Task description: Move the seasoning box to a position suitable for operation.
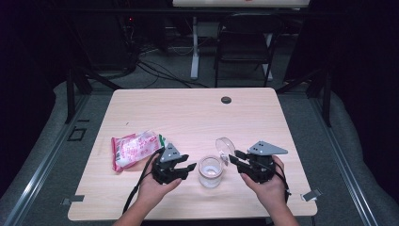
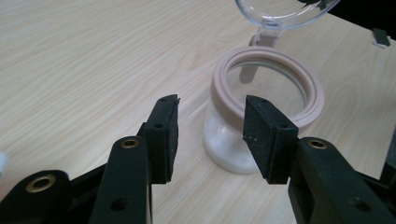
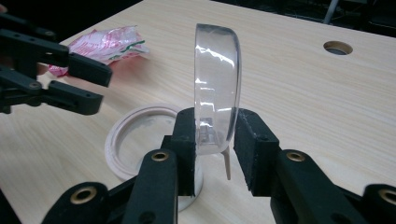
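A small clear jar (image 1: 209,173) with a pale pink rim ring (image 2: 314,93) stands on the wooden table (image 1: 188,113) near its front edge. Its hinged clear lid (image 1: 225,145) stands upright, swung back from the mouth. My right gripper (image 1: 234,157) comes in from the jar's right. In the right gripper view its pads sit against both faces of the lid (image 3: 217,79), so my right gripper (image 3: 215,126) is shut on it. My left gripper (image 1: 189,161) hovers just left of the jar. Its jaws (image 2: 210,121) stand apart with nothing between them, short of the jar wall (image 2: 224,140).
A pink and white snack packet (image 1: 136,148) lies on the table to the left of my left hand, and shows again at the back of the right gripper view (image 3: 105,42). A round cable hole (image 1: 226,100) sits near the far edge. A dark chair (image 1: 247,42) stands beyond the table.
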### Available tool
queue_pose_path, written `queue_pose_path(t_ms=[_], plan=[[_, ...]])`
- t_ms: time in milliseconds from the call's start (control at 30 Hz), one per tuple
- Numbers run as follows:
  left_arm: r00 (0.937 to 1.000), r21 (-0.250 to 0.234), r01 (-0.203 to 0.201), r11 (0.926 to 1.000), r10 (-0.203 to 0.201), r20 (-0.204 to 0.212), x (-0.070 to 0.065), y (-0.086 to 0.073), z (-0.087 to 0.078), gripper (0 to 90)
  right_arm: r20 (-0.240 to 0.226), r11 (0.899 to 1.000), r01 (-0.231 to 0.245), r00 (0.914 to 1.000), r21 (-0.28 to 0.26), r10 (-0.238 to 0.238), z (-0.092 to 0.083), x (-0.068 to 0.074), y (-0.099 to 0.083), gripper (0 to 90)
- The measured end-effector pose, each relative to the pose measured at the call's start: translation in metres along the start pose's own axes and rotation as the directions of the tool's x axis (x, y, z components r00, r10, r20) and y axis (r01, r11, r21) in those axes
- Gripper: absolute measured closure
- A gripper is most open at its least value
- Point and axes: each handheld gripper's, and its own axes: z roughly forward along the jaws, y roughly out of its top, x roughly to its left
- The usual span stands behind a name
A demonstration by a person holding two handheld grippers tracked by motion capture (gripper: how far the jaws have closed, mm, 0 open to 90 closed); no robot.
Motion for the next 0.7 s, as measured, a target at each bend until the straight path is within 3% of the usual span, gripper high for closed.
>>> queue_pose_path(t_ms=[200,367,500,700], plan=[[0.997,-0.032,0.039,0.9988,-0.041,-0.066,0.015,-0.009,-0.02,56.1,0.0,1.0,-0.026,0.9996,-0.012,0.026,0.01,-0.016,0.005,71.6],[0.9929,-0.052,0.069,0.9963,-0.074,-0.094,0.026,-0.015,-0.033,56.2,-0.011,0.999,-0.035,0.9993,-0.015,0.035,0.015,-0.024,0.008,72.7],[0.9886,-0.062,0.091,0.9939,-0.098,-0.114,0.037,-0.021,-0.042,56.1,-0.011,0.999,-0.035,0.9993,-0.017,0.034,0.02,-0.027,0.01,73.5],[0.9773,-0.069,0.124,0.9899,-0.134,-0.164,0.054,-0.029,-0.055,55.5,0.006,1.0,-0.007,1.0,-0.006,0.007,0.022,-0.024,0.013,69.9]])
